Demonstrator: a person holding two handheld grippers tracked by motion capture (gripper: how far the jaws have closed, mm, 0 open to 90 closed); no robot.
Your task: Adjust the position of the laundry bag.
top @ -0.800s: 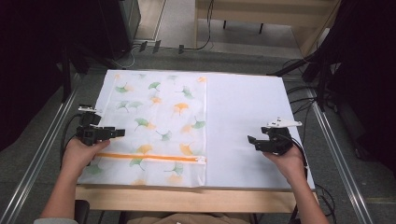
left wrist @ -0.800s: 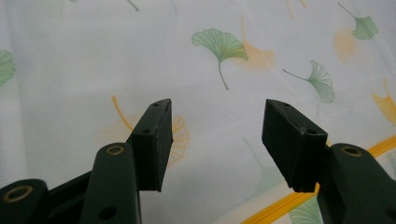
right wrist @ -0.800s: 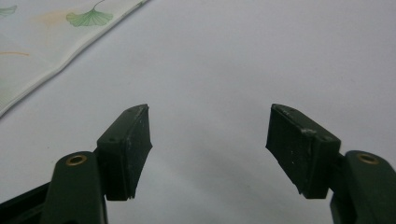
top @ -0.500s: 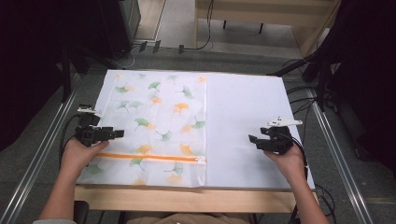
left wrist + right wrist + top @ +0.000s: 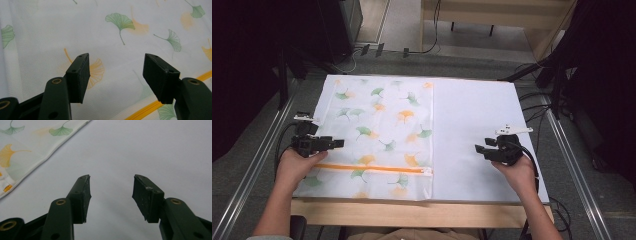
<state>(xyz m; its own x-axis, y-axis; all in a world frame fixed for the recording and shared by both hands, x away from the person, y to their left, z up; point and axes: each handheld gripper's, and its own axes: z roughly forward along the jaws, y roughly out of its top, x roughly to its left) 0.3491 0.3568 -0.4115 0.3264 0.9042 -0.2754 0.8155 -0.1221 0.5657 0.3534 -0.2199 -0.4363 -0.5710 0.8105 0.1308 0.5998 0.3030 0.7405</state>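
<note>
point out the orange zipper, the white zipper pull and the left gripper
orange zipper [image 5: 372, 168], high view, mid-length of the strip
white zipper pull [image 5: 427, 171], high view, its right end
left gripper [image 5: 339, 143], high view, jaw tips

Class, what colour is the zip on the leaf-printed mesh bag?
Orange; the zip shows best in the high view.

white mesh bag [image 5: 377, 135] — green-orange ginkgo leaves

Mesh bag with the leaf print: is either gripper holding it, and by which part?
Neither. The left gripper hangs open above the mesh bag; the right gripper is open over the white table cover.
</note>
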